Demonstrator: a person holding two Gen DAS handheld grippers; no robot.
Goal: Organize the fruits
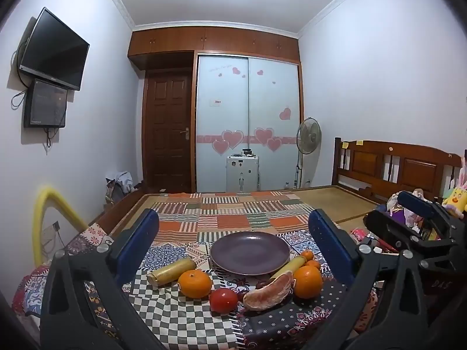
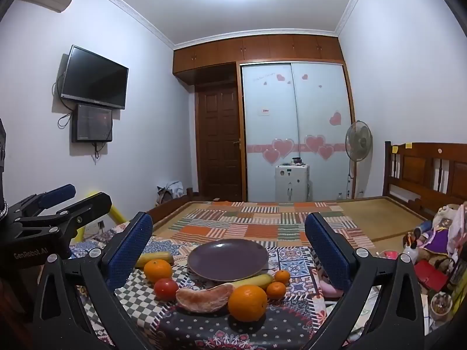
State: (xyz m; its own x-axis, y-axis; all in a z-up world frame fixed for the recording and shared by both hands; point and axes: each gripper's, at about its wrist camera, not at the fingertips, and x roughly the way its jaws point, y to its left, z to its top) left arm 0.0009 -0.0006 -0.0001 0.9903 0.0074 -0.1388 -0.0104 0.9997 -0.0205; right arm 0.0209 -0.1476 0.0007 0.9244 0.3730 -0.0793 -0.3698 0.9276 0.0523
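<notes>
A purple plate (image 1: 249, 252) (image 2: 227, 259) lies bare on the patterned cloth. In front of it are a tangerine (image 1: 195, 284) (image 2: 157, 270), a tomato (image 1: 223, 299) (image 2: 165, 289), a peeled citrus segment (image 1: 268, 291) (image 2: 204, 294) and a big orange (image 1: 308, 281) (image 2: 247, 302). One banana (image 1: 170, 271) (image 2: 154, 258) lies left of the plate. Another banana (image 1: 289, 267) (image 2: 254, 281) and two small tangerines (image 1: 307, 254) (image 2: 275, 290) are at its right. My left gripper (image 1: 233, 218) and right gripper (image 2: 228, 221) hover open, short of the fruit, holding nothing.
The cloth covers a low table (image 1: 181, 320) in front of a bed (image 1: 233, 210) with a wooden headboard (image 1: 394, 166). Toys and clutter (image 2: 432, 242) crowd the right side. A yellow tube (image 1: 43, 213) stands at left. A fan (image 1: 308, 137) and a white case (image 1: 242, 172) stand by the wardrobe.
</notes>
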